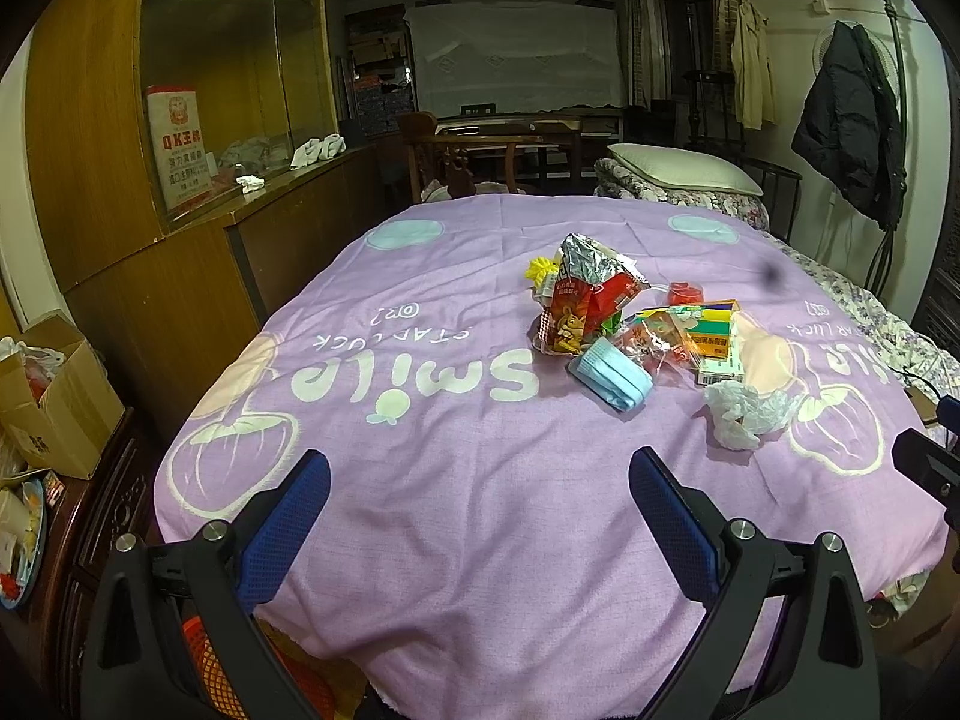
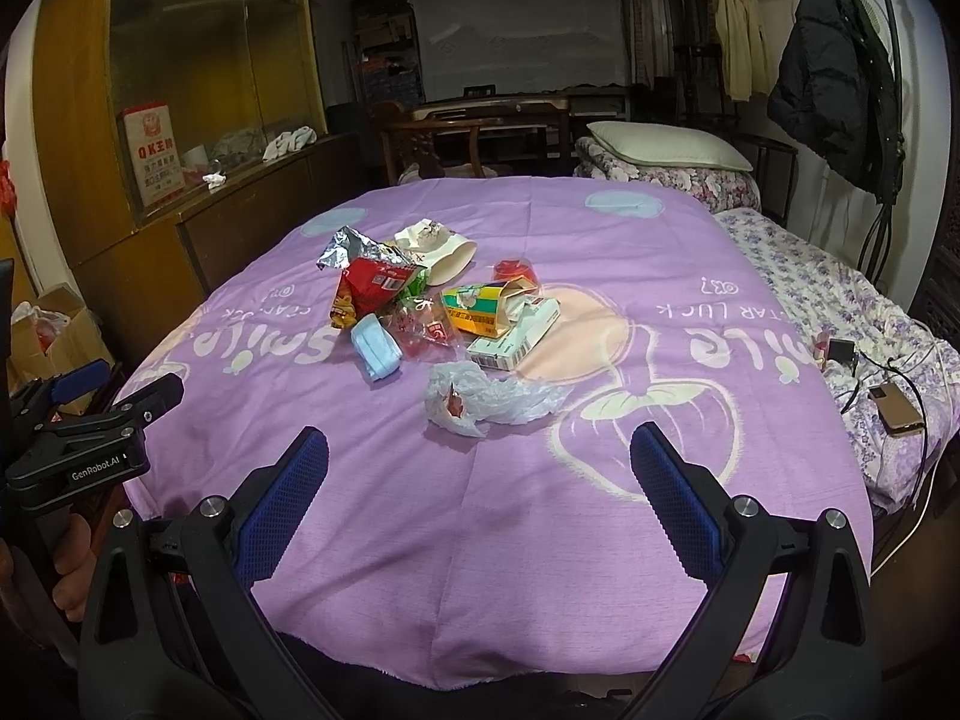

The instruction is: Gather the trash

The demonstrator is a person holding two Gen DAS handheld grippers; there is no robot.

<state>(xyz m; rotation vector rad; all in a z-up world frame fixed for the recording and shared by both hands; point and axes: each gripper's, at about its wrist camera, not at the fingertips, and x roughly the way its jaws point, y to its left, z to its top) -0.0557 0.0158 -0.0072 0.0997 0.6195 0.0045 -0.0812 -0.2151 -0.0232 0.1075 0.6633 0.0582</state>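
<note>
A heap of trash lies mid-table on a purple cloth (image 1: 480,510) (image 2: 480,540): a red foil snack bag (image 1: 591,294) (image 2: 369,285), a blue face mask (image 1: 612,375) (image 2: 375,351), a crumpled clear plastic bag (image 1: 747,411) (image 2: 480,399), yellow-green cartons (image 1: 717,336) (image 2: 489,312), a small red cup (image 1: 684,293) (image 2: 513,269) and a paper cup (image 2: 441,252). My left gripper (image 1: 480,486) is open near the front edge, well short of the heap. My right gripper (image 2: 480,471) is open too, just short of the plastic bag. Both hold nothing.
A wooden cabinet (image 1: 180,240) runs along the left, with a cardboard box (image 1: 54,396) beside it. An orange basket (image 1: 210,672) shows under the table's front edge. A bed (image 2: 840,312) with a phone (image 2: 897,414) and cables lies to the right. A hand (image 2: 66,564) grips the left tool.
</note>
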